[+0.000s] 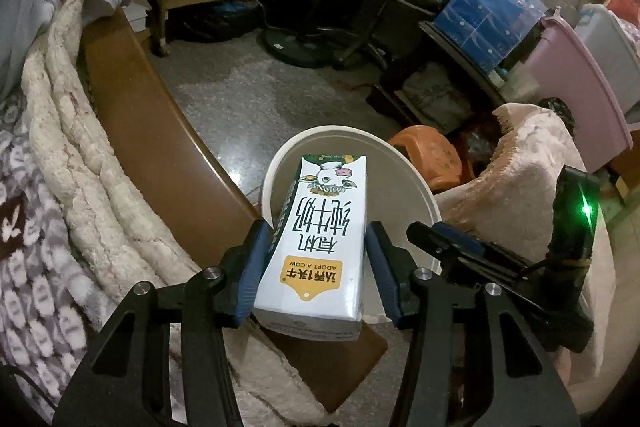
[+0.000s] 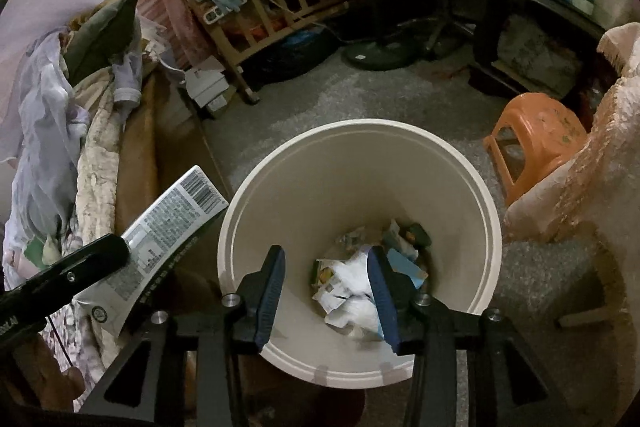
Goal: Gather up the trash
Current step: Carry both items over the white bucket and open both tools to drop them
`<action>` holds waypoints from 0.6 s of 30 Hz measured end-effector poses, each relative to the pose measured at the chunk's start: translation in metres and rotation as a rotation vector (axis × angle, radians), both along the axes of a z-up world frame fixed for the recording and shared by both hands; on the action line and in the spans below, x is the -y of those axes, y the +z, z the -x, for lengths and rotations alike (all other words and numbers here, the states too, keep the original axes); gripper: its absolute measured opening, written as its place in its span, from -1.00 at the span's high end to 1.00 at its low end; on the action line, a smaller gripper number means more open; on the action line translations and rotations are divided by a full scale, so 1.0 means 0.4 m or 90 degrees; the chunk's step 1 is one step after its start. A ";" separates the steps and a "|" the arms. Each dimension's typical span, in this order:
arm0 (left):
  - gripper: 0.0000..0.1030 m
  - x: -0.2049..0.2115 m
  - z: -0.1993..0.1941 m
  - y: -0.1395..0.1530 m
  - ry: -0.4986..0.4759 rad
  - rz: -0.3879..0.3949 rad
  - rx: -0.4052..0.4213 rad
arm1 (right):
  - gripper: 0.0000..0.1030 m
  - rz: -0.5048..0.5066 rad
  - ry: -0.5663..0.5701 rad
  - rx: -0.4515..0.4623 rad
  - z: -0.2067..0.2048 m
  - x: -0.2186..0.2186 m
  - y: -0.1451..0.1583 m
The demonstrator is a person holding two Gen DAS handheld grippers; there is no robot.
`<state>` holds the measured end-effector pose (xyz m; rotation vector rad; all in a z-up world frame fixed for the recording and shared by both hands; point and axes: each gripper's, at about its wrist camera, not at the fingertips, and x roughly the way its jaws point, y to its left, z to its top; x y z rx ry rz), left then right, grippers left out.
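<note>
Now L gripper (image 1: 316,263) clamps milk carton (image 1: 320,235) nr bin (image 2: 360,187); R gripper (image 2: 326,291) open, empty, above.

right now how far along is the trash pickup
Done: crumpled paper and wrappers already lie at the bottom of the bin. In hand: the left gripper holds a milk carton near the bin's rim, not yet dropped in. The right gripper hangs open and empty above the bin. Left: releasing the carton; any other trash is not visible here.
</note>
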<state>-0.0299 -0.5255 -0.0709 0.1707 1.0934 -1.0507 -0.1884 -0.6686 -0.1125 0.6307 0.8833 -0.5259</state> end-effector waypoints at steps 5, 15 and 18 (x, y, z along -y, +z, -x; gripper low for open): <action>0.05 -0.009 -0.004 -0.001 -0.001 0.003 -0.004 | 0.21 -0.006 -0.004 -0.003 0.004 0.002 -0.001; -0.06 -0.012 0.003 0.010 -0.011 0.031 -0.027 | 0.21 0.000 -0.016 0.004 0.010 0.011 0.015; -0.14 -0.015 0.006 0.022 -0.011 0.049 -0.028 | 0.21 0.001 -0.021 0.004 0.012 0.015 0.017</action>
